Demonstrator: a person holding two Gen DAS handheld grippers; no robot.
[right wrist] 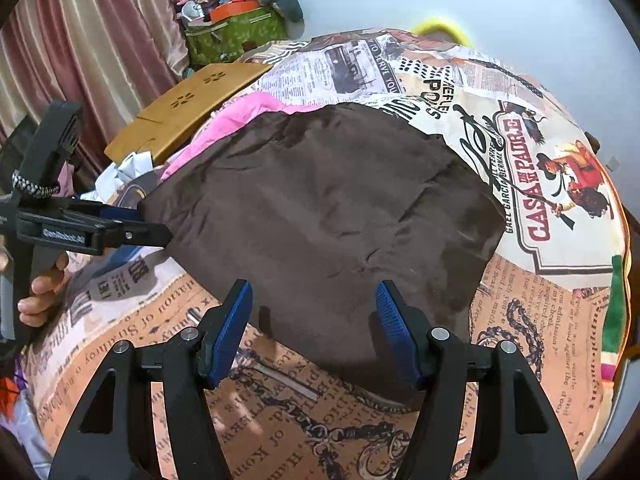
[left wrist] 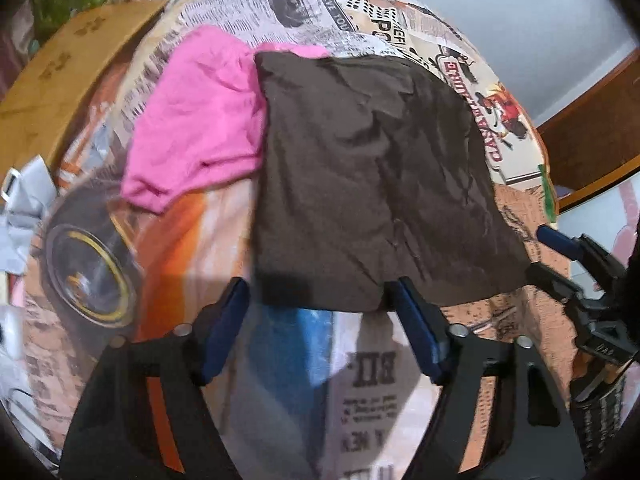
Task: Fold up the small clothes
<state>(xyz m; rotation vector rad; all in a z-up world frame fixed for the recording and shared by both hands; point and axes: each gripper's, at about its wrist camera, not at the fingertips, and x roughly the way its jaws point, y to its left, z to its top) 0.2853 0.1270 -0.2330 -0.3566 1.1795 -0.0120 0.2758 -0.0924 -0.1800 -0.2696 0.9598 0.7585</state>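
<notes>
A dark brown garment (left wrist: pixel 360 168) (right wrist: pixel 320 208) lies spread flat on a newspaper-print bedspread (right wrist: pixel 540 300). A crumpled pink garment (left wrist: pixel 200 120) (right wrist: pixel 248 110) lies beside it on the left, partly tucked under its edge. My left gripper (left wrist: pixel 320 292) is open, its blue pads standing astride the brown garment's near edge without pressing it. From the right wrist view the left gripper (right wrist: pixel 154 226) sits at the garment's left corner, held by a hand (right wrist: pixel 40 292). My right gripper (right wrist: pixel 314 292) is open over the near edge; in the left wrist view the right gripper (left wrist: pixel 540 256) is at the garment's right corner.
A wooden board (right wrist: pixel 188 112) (left wrist: pixel 60 80) lies at the bed's left edge, with crumpled paper (left wrist: pixel 24 200) beside it. A green box (right wrist: pixel 236 36) with clutter on top stands by pink curtains (right wrist: pixel 80 40). A dark wooden frame (left wrist: pixel 592 128) borders the right side under a white wall.
</notes>
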